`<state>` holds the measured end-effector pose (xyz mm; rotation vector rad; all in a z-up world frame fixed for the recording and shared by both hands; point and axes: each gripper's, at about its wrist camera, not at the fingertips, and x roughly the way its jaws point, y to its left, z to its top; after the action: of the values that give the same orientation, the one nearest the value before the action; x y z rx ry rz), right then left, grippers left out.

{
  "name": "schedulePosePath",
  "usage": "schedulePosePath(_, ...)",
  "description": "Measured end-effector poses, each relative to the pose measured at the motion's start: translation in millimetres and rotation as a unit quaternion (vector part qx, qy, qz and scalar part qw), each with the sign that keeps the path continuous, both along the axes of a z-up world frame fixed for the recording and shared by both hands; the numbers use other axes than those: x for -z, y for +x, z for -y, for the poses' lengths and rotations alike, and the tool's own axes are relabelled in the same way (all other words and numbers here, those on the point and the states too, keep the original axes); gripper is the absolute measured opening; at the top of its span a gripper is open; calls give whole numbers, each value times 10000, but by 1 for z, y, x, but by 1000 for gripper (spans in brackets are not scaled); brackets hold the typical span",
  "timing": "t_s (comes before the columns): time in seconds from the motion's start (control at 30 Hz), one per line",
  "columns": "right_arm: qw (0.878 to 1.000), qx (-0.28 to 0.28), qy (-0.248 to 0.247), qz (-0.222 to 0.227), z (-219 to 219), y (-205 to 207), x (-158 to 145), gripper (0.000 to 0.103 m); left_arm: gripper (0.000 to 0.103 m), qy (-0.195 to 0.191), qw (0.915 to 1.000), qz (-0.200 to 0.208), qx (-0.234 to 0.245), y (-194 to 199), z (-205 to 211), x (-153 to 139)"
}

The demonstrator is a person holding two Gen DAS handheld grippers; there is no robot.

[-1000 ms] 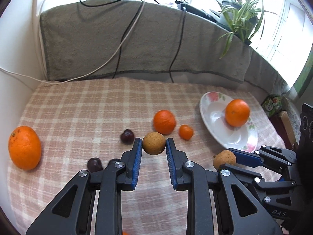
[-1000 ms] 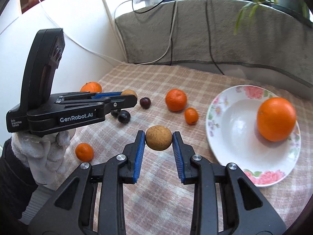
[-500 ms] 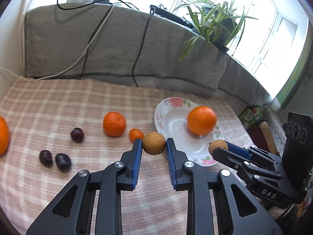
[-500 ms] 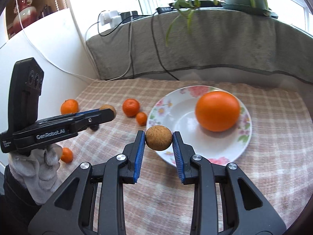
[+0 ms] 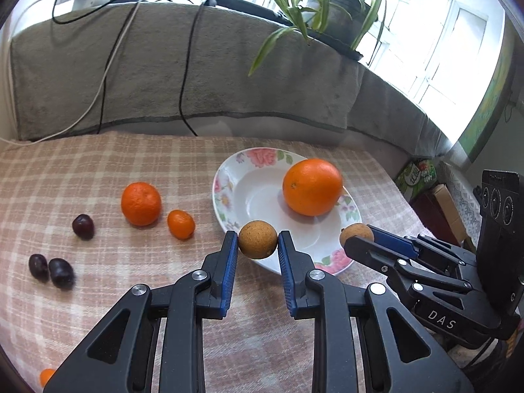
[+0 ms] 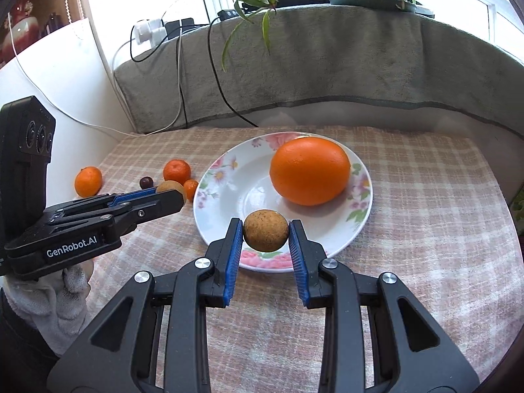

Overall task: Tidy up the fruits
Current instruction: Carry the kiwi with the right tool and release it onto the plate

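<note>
The left gripper [image 5: 257, 245] is clenched on a small brown fruit [image 5: 257, 239], pinched between its blue pads and held over the near-left rim of the floral plate [image 5: 229, 177]. The right gripper [image 6: 266, 236] is clenched on a second brown fruit [image 6: 266, 234], held over the plate's near rim [image 6: 327, 245]; whether either fruit touches the plate cannot be told.

The plate sits toward the right side of the checked tablecloth [image 5: 98, 163], and a large orange [image 5: 312, 186] rests inside it on its far right part.

Left of the plate, on the cloth, a mandarin [image 5: 141, 203] lies beside a smaller kumquat [image 5: 180, 224], the two close but apart. Farther left is a single dark grape [image 5: 83, 226], and nearer the left edge two more dark grapes [image 5: 50, 270] lie touching. A small orange fruit [image 5: 46, 376] peeks in at the near-left corner, mostly hidden by the gripper body. In the right wrist view another mandarin [image 6: 88, 181] lies near the cloth's left edge.

Behind the cloth a grey towel [image 5: 163, 82] drapes the sill, with cables [image 5: 188, 65] running down it and a spider plant [image 5: 327, 6] above.
</note>
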<state>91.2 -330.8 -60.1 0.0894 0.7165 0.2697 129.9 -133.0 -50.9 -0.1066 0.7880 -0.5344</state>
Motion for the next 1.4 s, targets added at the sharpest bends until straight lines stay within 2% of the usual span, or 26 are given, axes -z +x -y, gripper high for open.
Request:
schedulePosePath(0.83,9999,47,-125,-57,4,4,5,32,24,239,9997,0,96,3,21,4)
schedulePosePath(0.87,9999,54,-133,-46,4,4,5,43,27,242,9997,7,96,3,21,4)
schedulePosePath(0.9,9999,71,-143,-21,5,3,5,50,32,246,9997,19,95,3,21,3)
schedulePosePath(0.93,9999,84,-149,12,5,3,4,56,33,248,9996,33,94,2,21,3)
schedulePosePath(1.0,9998,91,-145,28,5,1,3,56,34,255,9996,54,94,2,22,2)
schedulePosePath(1.1,9998,130,-149,17,7,1,3,57,47,262,9996,107,41,1,21,0)
schedulePosePath(1.17,9998,135,-153,20,7,1,3,63,52,246,9996,136,22,0,20,-1)
schedulePosePath(1.23,9998,137,-159,26,7,0,3,67,73,252,9995,174,-56,0,19,-3)
schedulePosePath(1.4,9998,92,-153,55,5,-2,2,82,82,325,9991,199,-196,-1,20,-7)
